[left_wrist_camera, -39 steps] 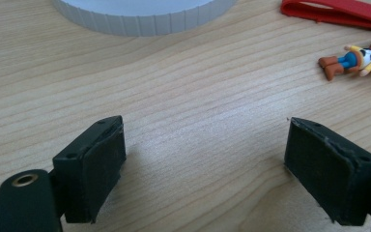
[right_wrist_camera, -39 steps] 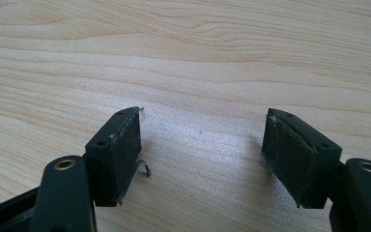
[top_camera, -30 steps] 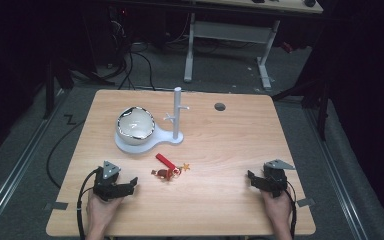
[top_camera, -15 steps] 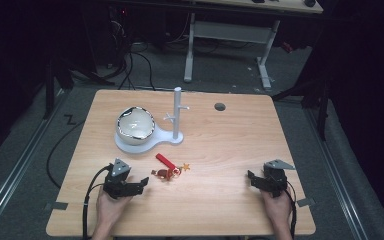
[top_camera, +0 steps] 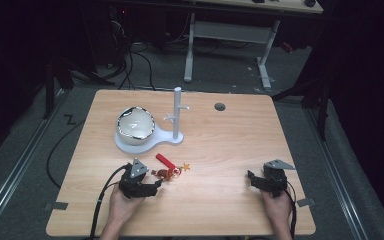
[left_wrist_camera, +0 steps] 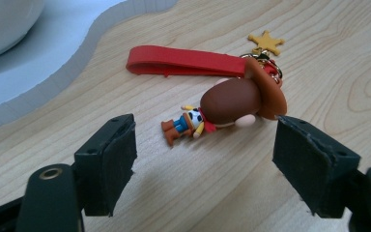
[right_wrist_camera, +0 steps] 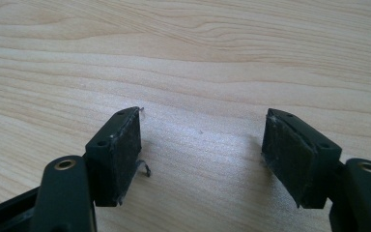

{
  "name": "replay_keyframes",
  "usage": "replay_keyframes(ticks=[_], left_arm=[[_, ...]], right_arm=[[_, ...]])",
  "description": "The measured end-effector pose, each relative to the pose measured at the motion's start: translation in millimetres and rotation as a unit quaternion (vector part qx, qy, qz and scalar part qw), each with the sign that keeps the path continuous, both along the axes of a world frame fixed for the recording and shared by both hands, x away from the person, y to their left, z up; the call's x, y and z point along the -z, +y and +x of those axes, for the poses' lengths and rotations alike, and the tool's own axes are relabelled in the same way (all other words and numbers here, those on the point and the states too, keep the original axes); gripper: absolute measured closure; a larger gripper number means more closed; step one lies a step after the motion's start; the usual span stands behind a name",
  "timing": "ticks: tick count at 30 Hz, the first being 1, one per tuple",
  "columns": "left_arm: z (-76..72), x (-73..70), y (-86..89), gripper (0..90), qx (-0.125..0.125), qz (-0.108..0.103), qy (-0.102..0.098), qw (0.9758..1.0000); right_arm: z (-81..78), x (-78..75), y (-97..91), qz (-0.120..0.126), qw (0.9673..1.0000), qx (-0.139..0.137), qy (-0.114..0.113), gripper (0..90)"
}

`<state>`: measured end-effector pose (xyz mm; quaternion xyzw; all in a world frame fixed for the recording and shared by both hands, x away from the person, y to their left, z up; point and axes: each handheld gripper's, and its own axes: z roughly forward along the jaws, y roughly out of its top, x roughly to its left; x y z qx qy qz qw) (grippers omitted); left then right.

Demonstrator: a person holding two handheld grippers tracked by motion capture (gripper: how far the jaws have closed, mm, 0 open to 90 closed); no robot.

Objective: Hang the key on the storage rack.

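Looked light and small: a rubbery cowboy figurine keychain with a big brown hat, a flat red silicone strap and a tiny gold star charm joined at a metal ring. Judged easy to lift, hardly fragile, but floppy where strap, ring and figure meet, so likely to dangle and swing once raised. Probably firm enough at the rounded head to take a pinch, though smooth and curved there, with some risk of squirting out. Seemed safer to close across the head and hat together, or on the flat strap, which offered two parallel faces. Too thin and too close to the wood, the little body and legs, for a sure hold.

Lay on its side on the light wooden table, in front of the white stand base carrying a white bowl and a white post with pegs, near but apart from that base. Sat just ahead of the left gripper, between the lines of the two pads yet beyond their tips, nearer the far-side pad; not touched. Left gripper spread wide, nothing between its pads. Needed, by this reading, a short push forward before any closing.

Right gripper likewise spread wide and unloaded, over bare wood well apart from the keychain, at the table's right near edge.
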<state>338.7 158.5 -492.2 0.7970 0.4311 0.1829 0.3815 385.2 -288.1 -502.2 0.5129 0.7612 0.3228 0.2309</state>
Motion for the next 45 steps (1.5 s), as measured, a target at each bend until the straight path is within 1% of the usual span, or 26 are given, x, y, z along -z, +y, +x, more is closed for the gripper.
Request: replay_keyframes(ticks=[1,3,6,9,11,14,16,20,22,24,28,31,33,35,38,41,42,43,45], left_arm=[[1.2,-0.4,-1.3,24.9,0.001,-0.001,0.000,1.0000],[3.4,-0.9,-4.7,25.6,0.003,0.009,-0.004,0.9999],[7.8,2.1,-9.2,26.4,0.003,0.014,-0.005,0.9999],[9.1,4.5,-12.4,27.7,0.002,0.015,-0.006,0.9999],[10.4,5.6,-14.5,28.4,0.003,0.012,-0.010,0.9999],[12.3,7.2,-18.7,29.3,0.007,0.017,-0.012,0.9998],[12.9,7.9,-20.2,30.3,0.007,0.014,-0.012,0.9998],[14.6,8.2,-23.9,35.7,0.011,0.008,-0.017,0.9998],[14.6,8.1,-24.4,40.7,0.014,0.007,-0.019,0.9997],[14.8,8.7,-26.0,44.4,0.023,0.004,-0.020,0.9995],[15.3,9.7,-28.4,48.4,0.031,0.007,-0.020,0.9993],[14.7,10.3,-30.6,48.4,0.031,0.015,-0.022,0.9992],[14.4,11.7,-32.3,43.8,0.033,0.023,-0.021,0.9990],[14.8,12.3,-32.4,43.5,0.037,0.021,-0.017,0.9990],[14.8,12.4,-33.3,46.1,0.040,0.017,-0.018,0.9989],[15.1,12.5,-36.6,47.4,0.045,0.020,-0.018,0.9986],[15.2,12.8,-37.8,48.3,0.047,0.024,-0.018,0.9985],[15.3,13.0,-38.8,49.4,0.047,0.027,-0.018,0.9984],[15.9,12.8,-39.5,53.7,0.045,0.025,-0.017,0.9985]], right_arm=[[0.0,0.0,0.0,0.000,1.0000,0.000,0.000,30.6],[-0.1,0.0,0.0,0.000,1.0000,0.000,0.000,30.6],[0.0,0.0,0.0,0.000,1.0000,0.000,0.000,30.6],[-0.1,0.0,0.0,0.000,1.0000,-0.001,0.000,30.6],[-0.1,0.0,0.0,0.000,1.0000,-0.001,0.000,30.6],[-0.2,0.0,0.1,0.000,1.0000,-0.001,0.000,30.6],[-0.2,0.0,0.1,0.000,1.0000,-0.001,0.000,30.6],[-0.2,0.0,0.1,0.000,1.0000,-0.001,0.000,30.6],[-0.2,0.0,0.1,0.000,1.0000,-0.001,0.000,30.6],[-0.2,0.0,0.1,0.000,1.0000,-0.001,0.000,30.6],[-0.2,0.0,0.1,0.000,1.0000,-0.002,0.000,30.6],[-0.2,0.0,0.1,0.000,1.0000,-0.001,0.000,30.6],[-0.2,0.0,0.1,0.000,1.0000,-0.001,0.000,30.6],[-0.2,0.0,0.1,0.000,1.0000,-0.001,0.000,30.6],[-0.2,0.0,0.1,0.000,1.0000,-0.001,0.000,30.6],[-0.2,0.0,0.1,0.000,1.0000,-0.001,0.000,30.6],[-0.2,0.0,0.1,0.000,1.0000,-0.002,0.000,30.6],[-0.2,0.0,0.1,0.000,1.0000,-0.002,0.000,30.6],[-0.2,0.0,0.1,0.000,1.0000,-0.001,0.000,30.6]])
